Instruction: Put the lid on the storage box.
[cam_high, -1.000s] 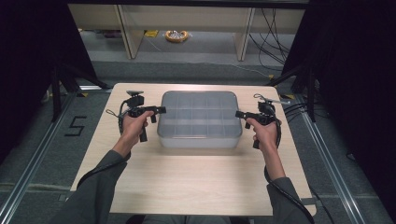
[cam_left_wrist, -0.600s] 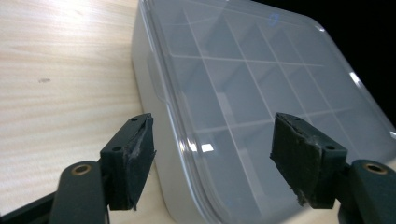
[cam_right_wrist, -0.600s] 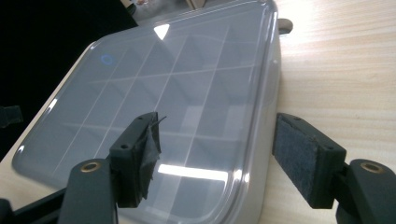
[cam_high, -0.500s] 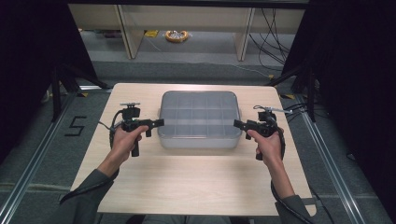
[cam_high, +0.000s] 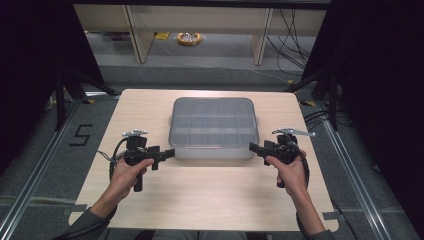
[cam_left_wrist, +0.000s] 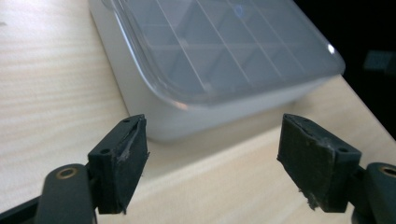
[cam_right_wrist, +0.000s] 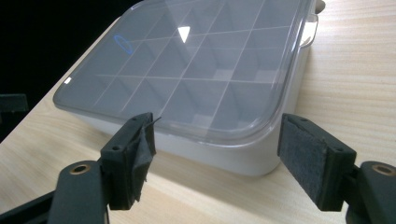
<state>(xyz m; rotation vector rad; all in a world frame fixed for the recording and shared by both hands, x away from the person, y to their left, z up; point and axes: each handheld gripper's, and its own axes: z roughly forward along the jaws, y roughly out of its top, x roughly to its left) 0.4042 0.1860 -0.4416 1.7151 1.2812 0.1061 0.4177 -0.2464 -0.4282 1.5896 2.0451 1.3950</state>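
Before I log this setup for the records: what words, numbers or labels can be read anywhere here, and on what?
"5" – taped or painted in black on the grey floor, left of the table.
No readable text on the compartment box, its clear lid, or the table.
The yellow things on the far floor are too small to read.

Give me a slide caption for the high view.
Two open hand-held grippers, left and right, flank a lidded grey plastic compartment box on a wooden table.
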